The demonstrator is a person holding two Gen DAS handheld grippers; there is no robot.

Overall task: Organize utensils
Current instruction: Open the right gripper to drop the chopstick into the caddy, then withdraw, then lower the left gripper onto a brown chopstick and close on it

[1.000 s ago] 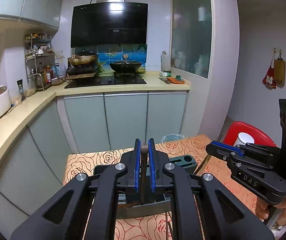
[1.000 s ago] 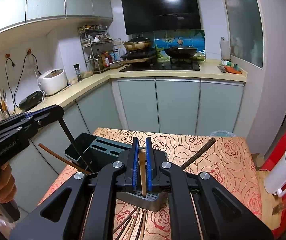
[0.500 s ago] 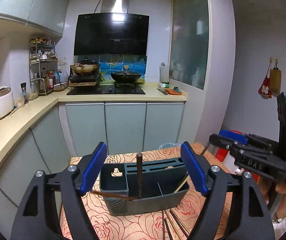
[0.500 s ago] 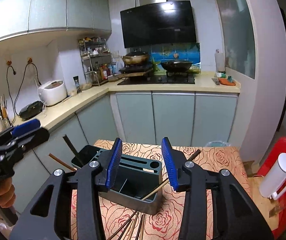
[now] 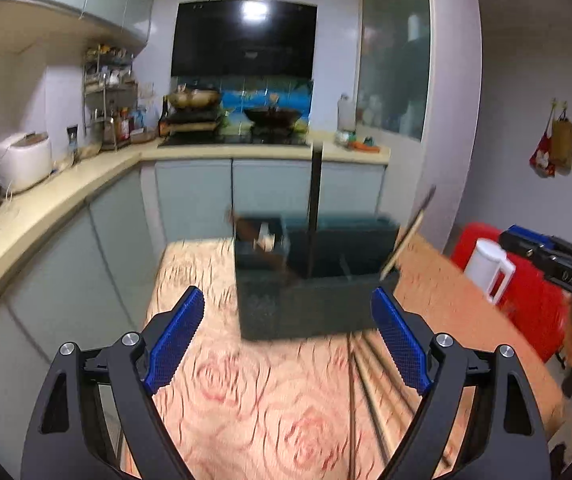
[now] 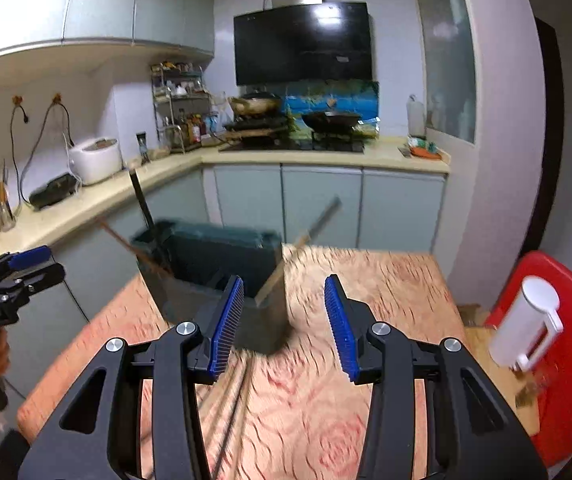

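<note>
A dark green utensil holder [image 5: 310,288] [image 6: 222,264] stands on the rose-patterned tablecloth [image 5: 246,400]. In it a dark chopstick [image 5: 313,208] stands upright, a wooden chopstick [image 5: 406,236] leans out to the right, and a brown one [image 5: 262,248] lies slanted at the left. My left gripper [image 5: 288,308] is back from the holder with its jaws opening wide and nothing between them. My right gripper [image 6: 284,292] is partly open and empty, just short of the holder's near corner. Several loose chopsticks [image 5: 366,380] [image 6: 234,400] lie on the cloth in front of the holder.
A red chair [image 6: 566,360] with a white jug [image 6: 526,320] stands at the table's right side. Kitchen counter [image 5: 46,208] and grey cabinets run behind and to the left. The table's left edge [image 6: 66,352] drops off close to the holder.
Both grippers were shut on chopsticks over the holder. They opened, let them go into it, and pulled back and down toward the near side of the table.
</note>
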